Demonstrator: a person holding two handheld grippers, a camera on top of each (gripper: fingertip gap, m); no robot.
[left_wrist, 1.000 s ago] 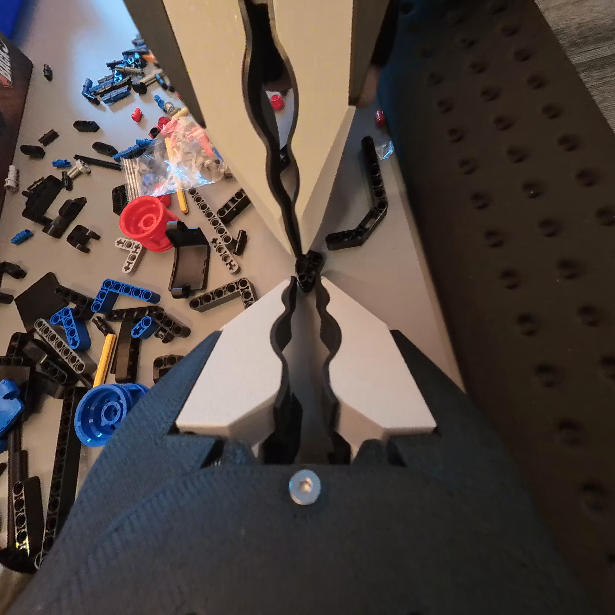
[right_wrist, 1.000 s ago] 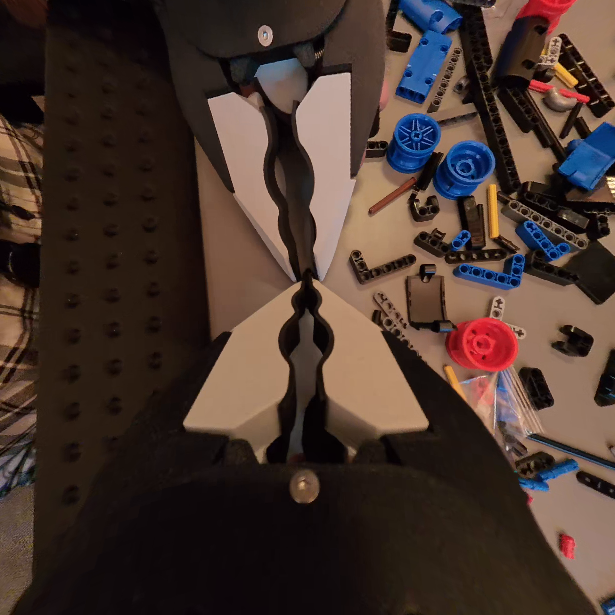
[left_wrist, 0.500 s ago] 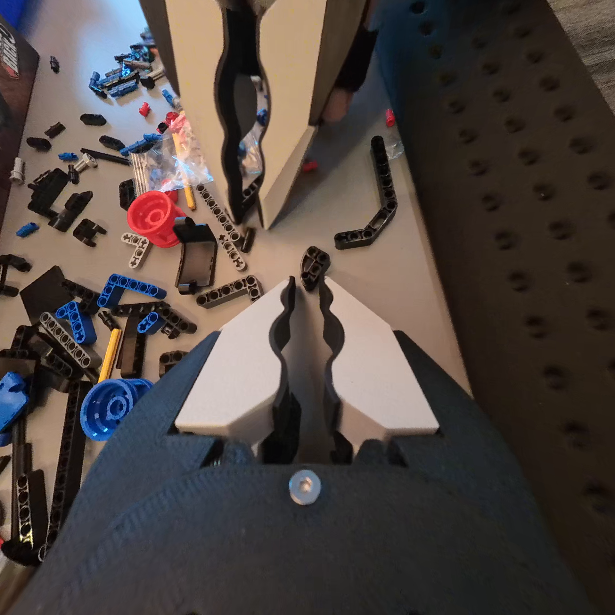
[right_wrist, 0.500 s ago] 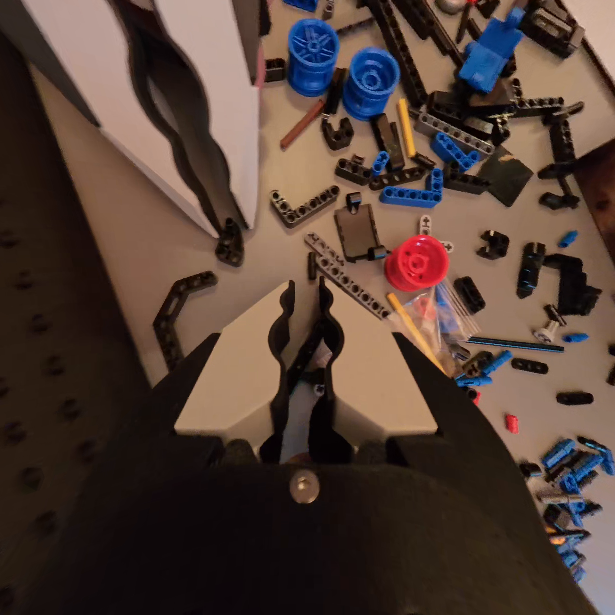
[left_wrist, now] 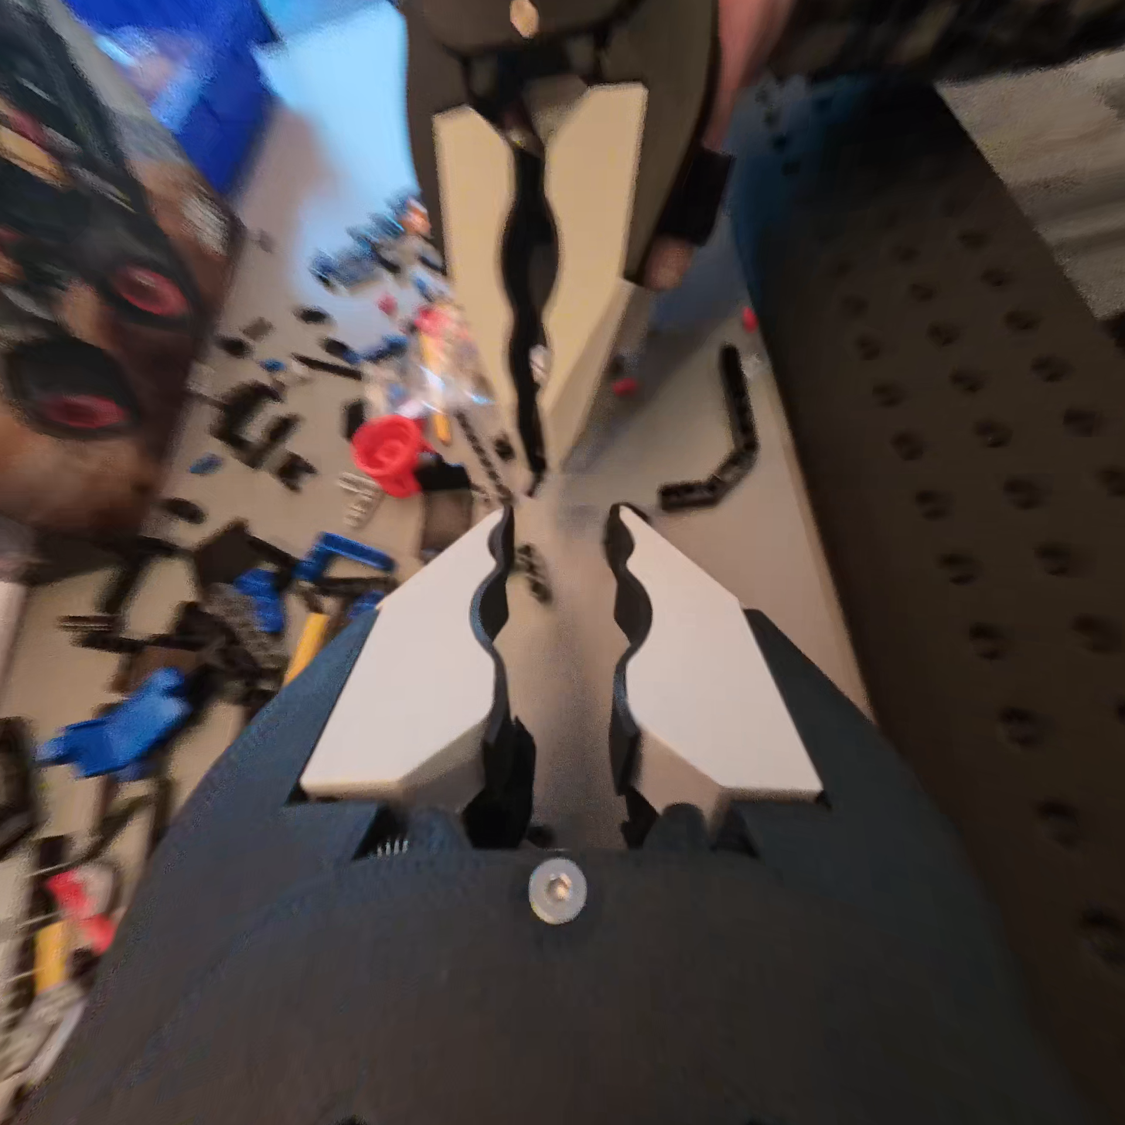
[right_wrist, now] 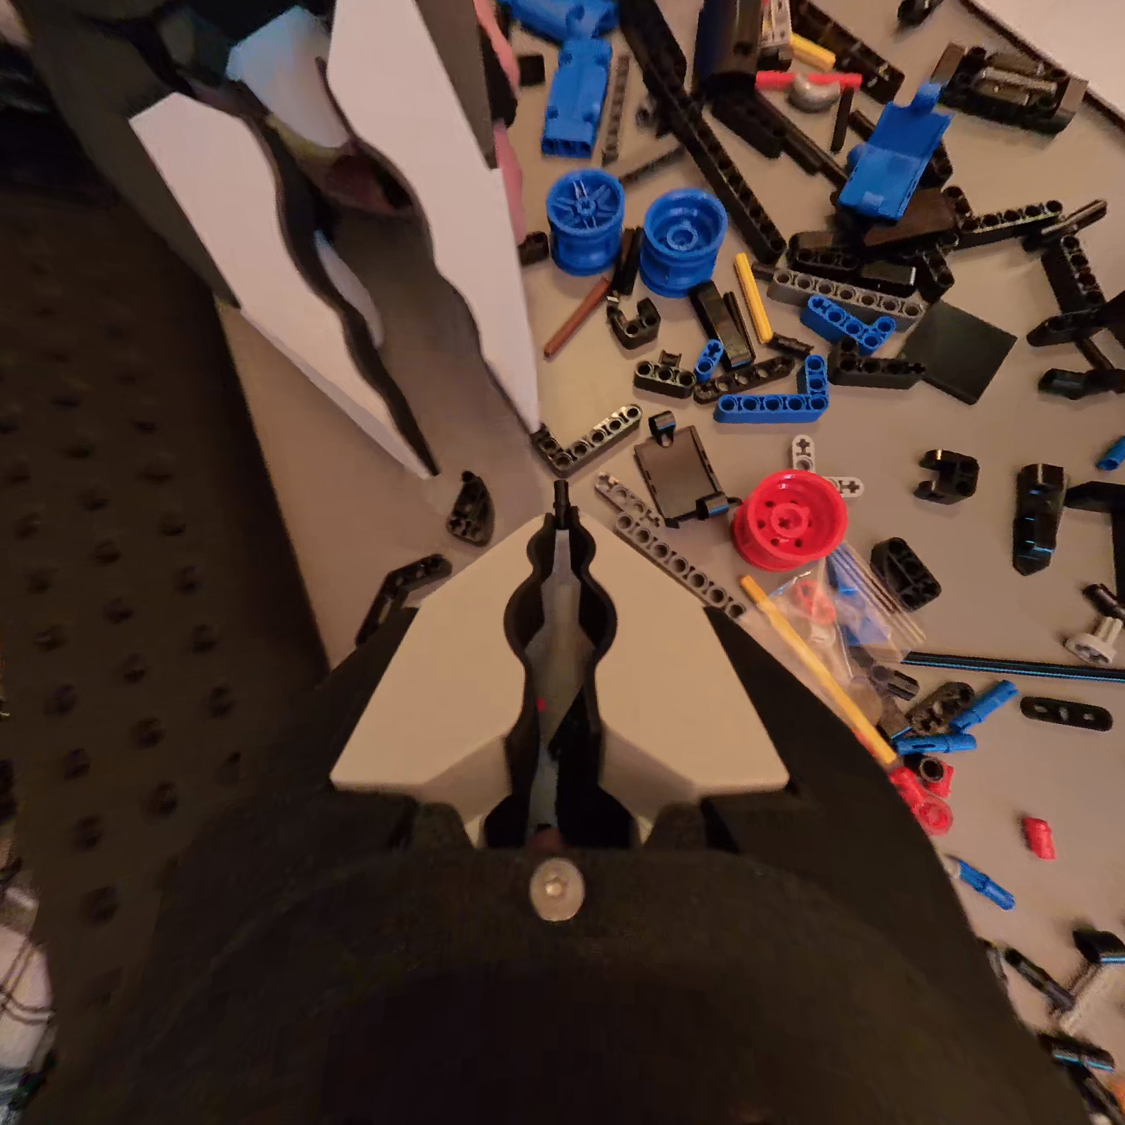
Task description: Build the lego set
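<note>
Pinching a black pin [right_wrist: 560,498], right tool [right_wrist: 563,517].

Grey counter [right_wrist: 365,517]: loose lego pieces scattered across the frame's right, a red wheel [right_wrist: 789,519] mid-right, two blue wheels [right_wrist: 633,234] above.

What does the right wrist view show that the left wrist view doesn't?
Only the right wrist view shows two blue wheels and the right gripper shut on a small black pin. Only the left wrist view shows the blurred box. Both show the red wheel, the bent black beam and the open left gripper.
</note>
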